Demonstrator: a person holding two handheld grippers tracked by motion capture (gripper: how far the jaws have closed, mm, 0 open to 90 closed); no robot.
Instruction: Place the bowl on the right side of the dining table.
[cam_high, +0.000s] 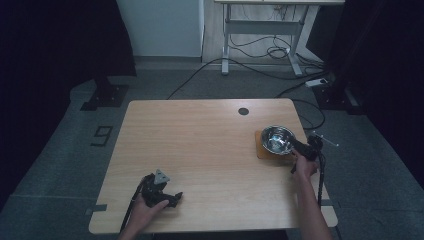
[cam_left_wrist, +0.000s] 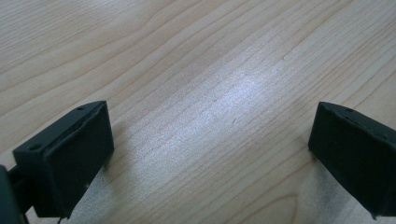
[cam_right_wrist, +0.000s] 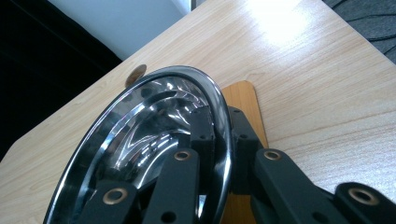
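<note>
Because the work was confined to the right side, most of the wooden table was left bare, with only a small round grommet hole seen near its far edge. A steel bowl was set on an orange-brown mat near the table's right edge, presumably so that the wood was spared and the bowl kept within reach of the right hand. In the right gripper view the bowl was seen tilted, its rim pinched by the right gripper: one jaw lay inside the wall and the other outside it, closed on the thin metal. Such a rim hold was probably chosen because the bowl was too wide to be spanned whole. The mat was seen just beyond the rim. The left gripper was rested low on the near left of the table, well apart from the bowl, apparently kept out of the way; its jaws were spread wide over bare wood, nothing being held between them.
</note>
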